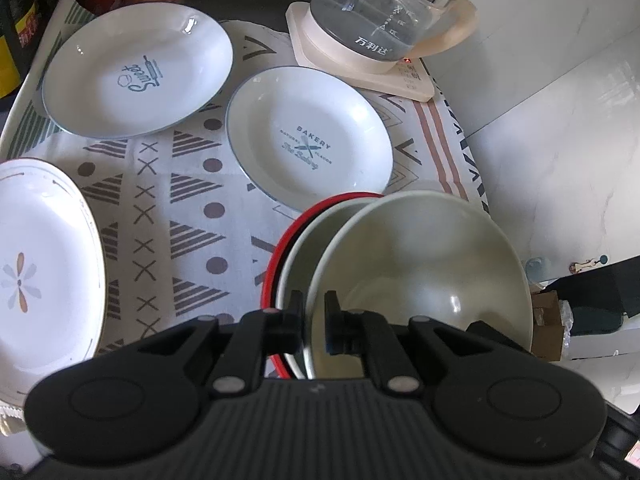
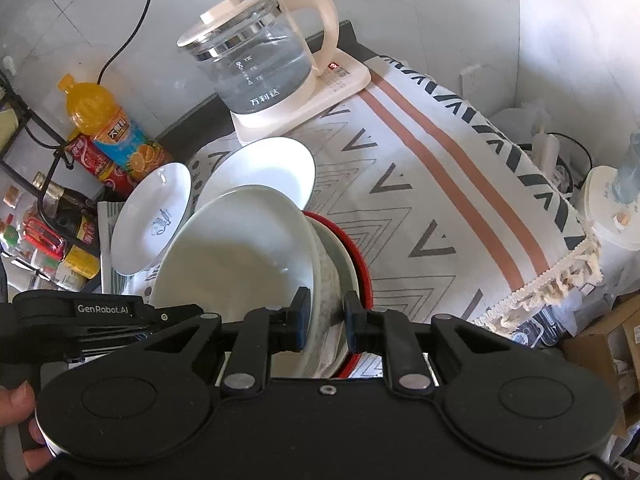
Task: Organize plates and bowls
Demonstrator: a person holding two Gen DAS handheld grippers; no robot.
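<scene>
My left gripper is shut on the rim of a pale green bowl, held tilted over a second pale bowl nested in a red bowl. My right gripper is shut on the opposite rim of the bowl stack, whose red bowl shows at the right. On the patterned cloth lie a "Sweet" plate, a "Bakery" plate and a flower plate. Two of these plates show in the right wrist view.
A glass kettle on its cream base stands at the cloth's far edge; it also shows in the right wrist view. Drink bottles stand at the back left. The table edge with its fringe drops off to the right.
</scene>
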